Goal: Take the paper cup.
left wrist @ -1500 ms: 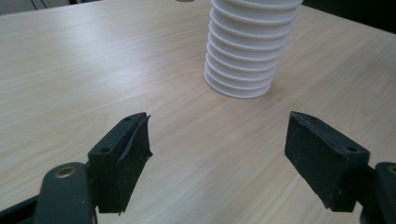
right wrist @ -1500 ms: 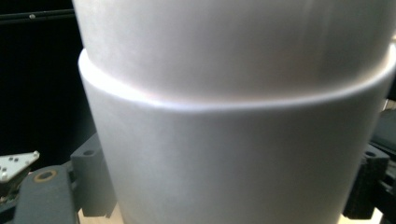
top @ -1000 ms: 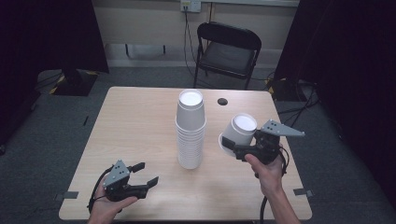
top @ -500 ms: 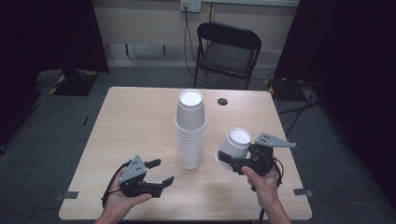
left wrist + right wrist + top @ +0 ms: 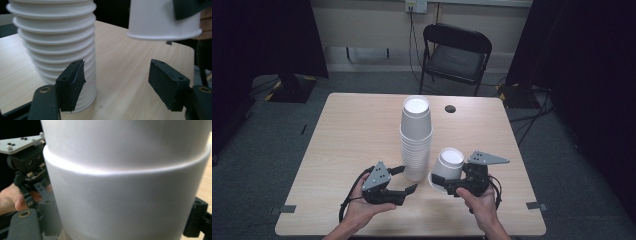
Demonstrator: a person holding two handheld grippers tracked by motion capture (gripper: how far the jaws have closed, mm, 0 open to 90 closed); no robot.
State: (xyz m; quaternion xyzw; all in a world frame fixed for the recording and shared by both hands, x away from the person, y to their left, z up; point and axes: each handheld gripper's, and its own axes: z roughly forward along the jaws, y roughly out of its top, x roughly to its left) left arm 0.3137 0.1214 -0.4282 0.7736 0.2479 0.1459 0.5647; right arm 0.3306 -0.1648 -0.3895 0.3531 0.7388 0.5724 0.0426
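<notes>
Right gripper (image 5: 443,181) grips one upside-down cup (image 5: 448,166) just beside the cup stack (image 5: 416,135), probably to set it down, while left gripper (image 5: 404,181) gapes empty by its base.

A single white paper cup (image 5: 448,167) sits upside down and tilted, clamped just above the table near the right front edge. Just left of it stands a tall upright stack of inverted white cups (image 5: 415,137), mid-table.

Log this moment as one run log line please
right hand-held gripper: shut on upside-down single cup | left hand-held gripper: open, closing, nothing between | cup stack: upright
</notes>
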